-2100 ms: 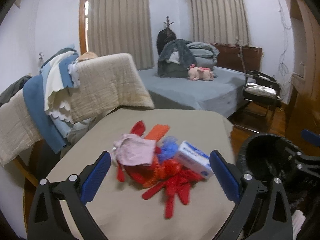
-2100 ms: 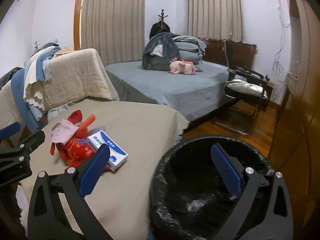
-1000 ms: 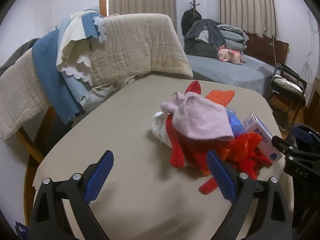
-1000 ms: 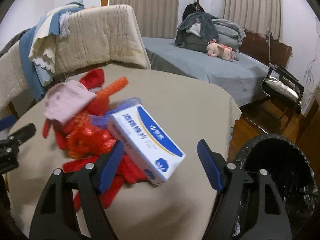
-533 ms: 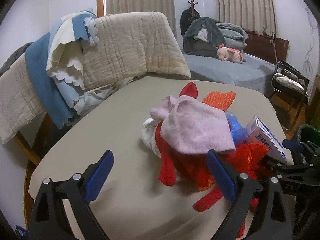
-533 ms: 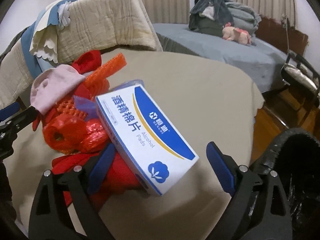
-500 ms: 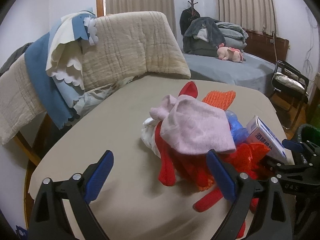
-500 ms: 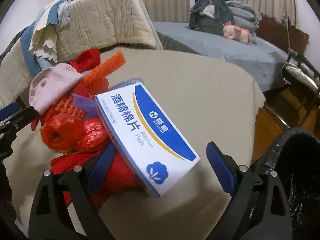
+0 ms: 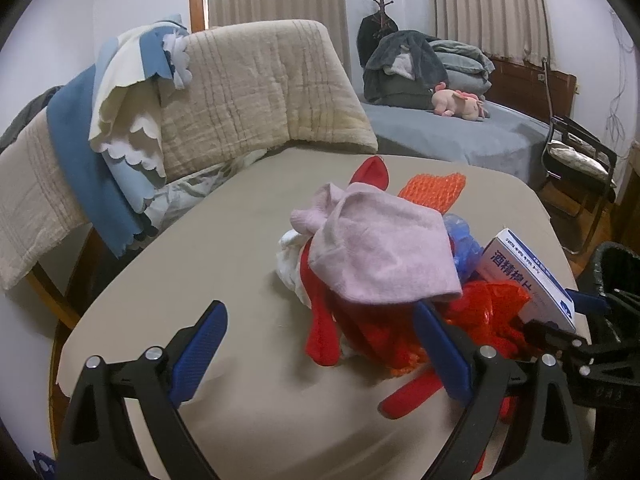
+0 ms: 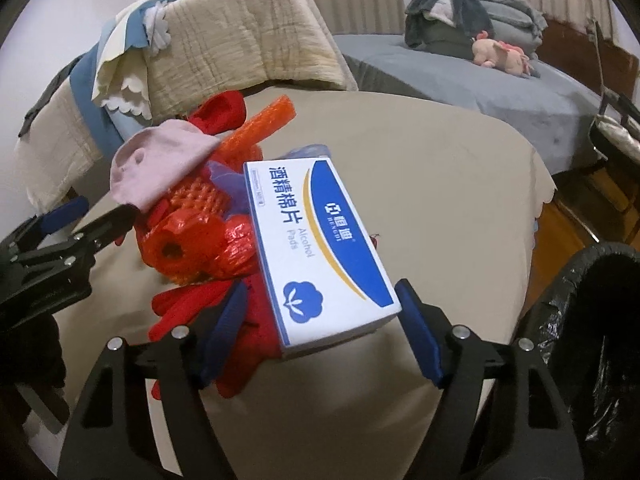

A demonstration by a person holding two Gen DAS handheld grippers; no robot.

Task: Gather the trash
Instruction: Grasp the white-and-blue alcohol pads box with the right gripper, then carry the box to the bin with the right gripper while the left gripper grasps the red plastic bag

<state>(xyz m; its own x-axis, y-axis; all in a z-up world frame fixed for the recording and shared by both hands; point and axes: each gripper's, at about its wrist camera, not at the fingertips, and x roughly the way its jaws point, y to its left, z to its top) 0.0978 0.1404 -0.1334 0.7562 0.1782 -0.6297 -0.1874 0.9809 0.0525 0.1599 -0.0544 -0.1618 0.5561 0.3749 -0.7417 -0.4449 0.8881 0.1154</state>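
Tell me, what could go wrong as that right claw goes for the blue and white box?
The box leans on a loose pile of red netting, so closing the right claw might tip it or snag the red pieces. The claw's jaws, just closing, do not yet press the box. The bin sits beside the table, so a weak grip could drop it short.

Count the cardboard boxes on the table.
1: the blue-and-white alcohol pads box, leaning on the right edge of the trash pile, between the right tongs' open blue pads. Others may hide underneath.
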